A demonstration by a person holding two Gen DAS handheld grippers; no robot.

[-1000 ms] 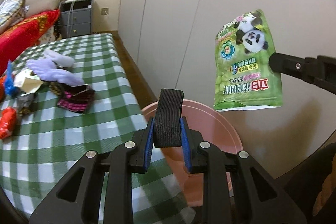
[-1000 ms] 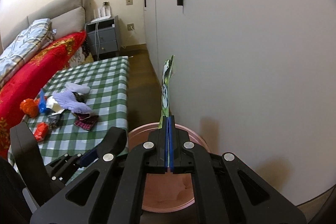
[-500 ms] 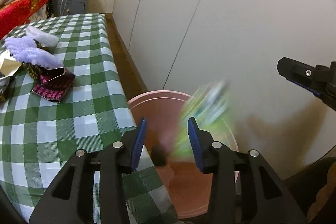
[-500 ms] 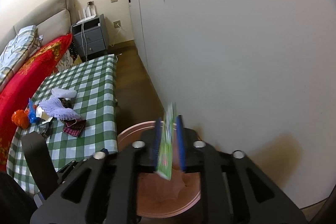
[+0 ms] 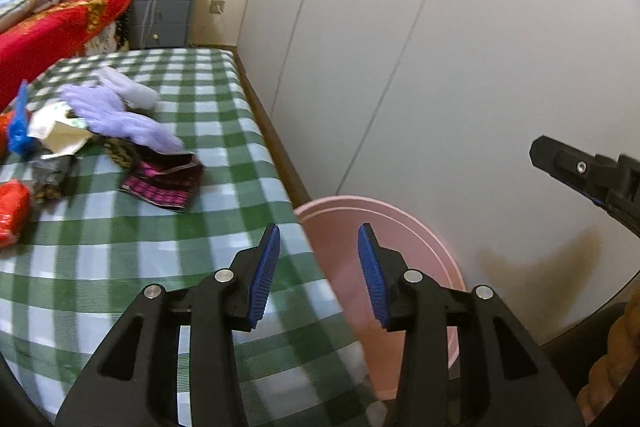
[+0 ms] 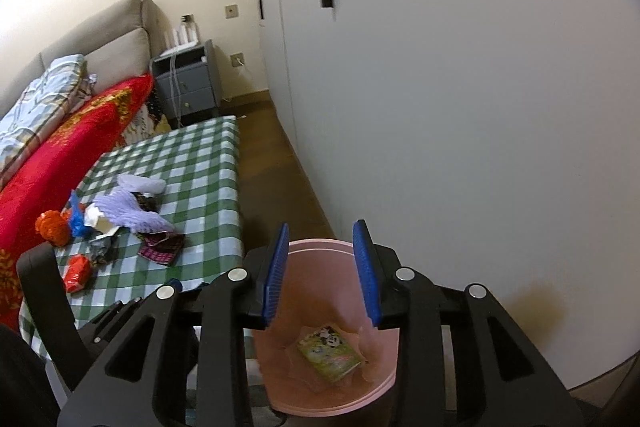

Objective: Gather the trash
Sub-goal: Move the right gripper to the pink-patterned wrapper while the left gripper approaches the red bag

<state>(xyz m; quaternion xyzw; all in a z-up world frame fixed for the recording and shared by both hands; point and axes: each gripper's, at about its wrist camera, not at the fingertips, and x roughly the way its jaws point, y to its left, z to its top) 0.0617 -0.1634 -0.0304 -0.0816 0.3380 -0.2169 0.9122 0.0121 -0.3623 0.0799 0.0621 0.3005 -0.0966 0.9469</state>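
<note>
Pink bin (image 6: 384,393): pouch (image 6: 329,351) below right gripper (image 6: 322,273)

Left gripper (image 5: 318,269) and right gripper (image 6: 322,269): black plastic frames with triangular cutouts, round silver screws, and ribbed blue pads (image 5: 264,273) lining each finger.

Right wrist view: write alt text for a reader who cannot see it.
The open right gripper hangs above a pink bin with a green panda packet lying at its bottom. To the left, a green checked table carries a purple fluffy cloth, red wrappers and other litter, beside a white wardrobe.
</note>
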